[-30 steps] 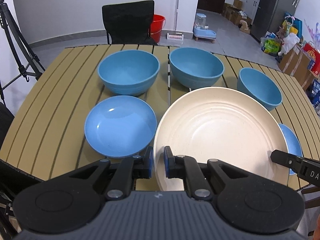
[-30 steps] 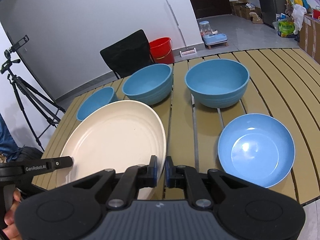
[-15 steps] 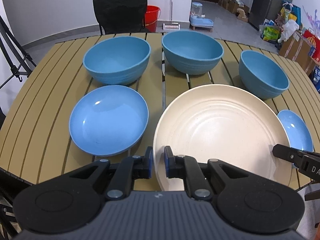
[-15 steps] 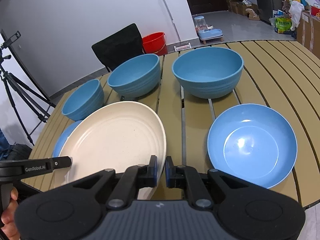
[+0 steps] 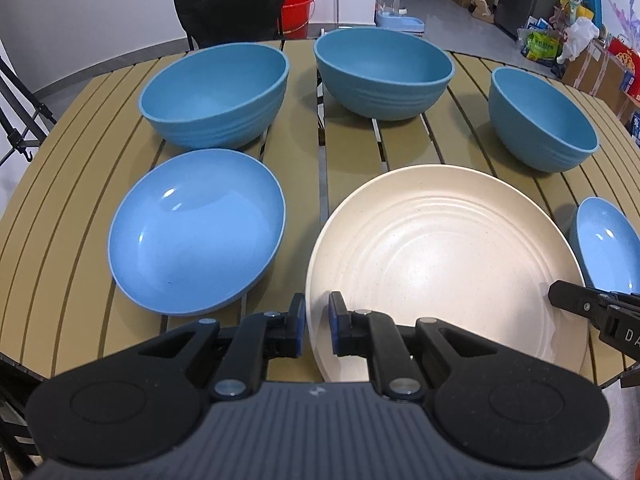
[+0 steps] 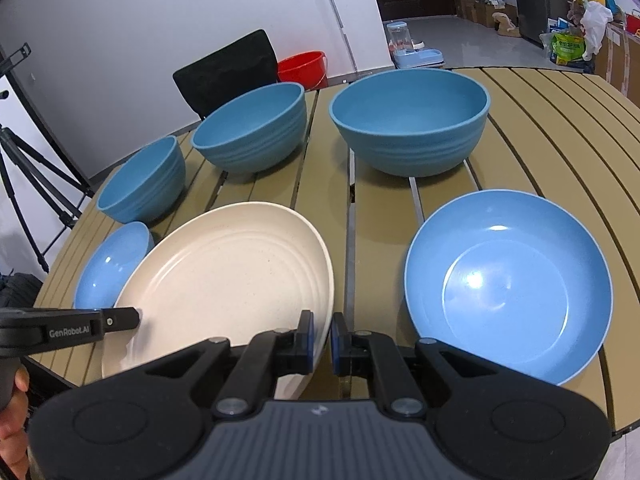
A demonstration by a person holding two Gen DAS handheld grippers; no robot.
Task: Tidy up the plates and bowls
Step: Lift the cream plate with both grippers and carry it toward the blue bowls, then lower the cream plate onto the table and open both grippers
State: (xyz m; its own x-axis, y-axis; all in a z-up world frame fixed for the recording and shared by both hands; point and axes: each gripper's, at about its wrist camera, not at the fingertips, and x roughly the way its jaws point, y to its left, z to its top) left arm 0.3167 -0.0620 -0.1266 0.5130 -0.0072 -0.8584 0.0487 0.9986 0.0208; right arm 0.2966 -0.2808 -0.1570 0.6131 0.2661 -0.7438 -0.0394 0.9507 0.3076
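Item: cream plate [image 5: 444,264], on slatted table [image 5: 80,184] betw. blue plate [image 5: 196,232] & small blue dish [image 5: 612,252] — both rims clamped, left gripper [image 5: 317,328] & right gripper [image 6: 320,340]; prob. light, stiff, slick (hold rim edges only).

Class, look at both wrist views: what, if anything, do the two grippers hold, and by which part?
Both hold the cream plate by its rim: the left gripper grips the near-left edge, the right gripper the opposite edge.
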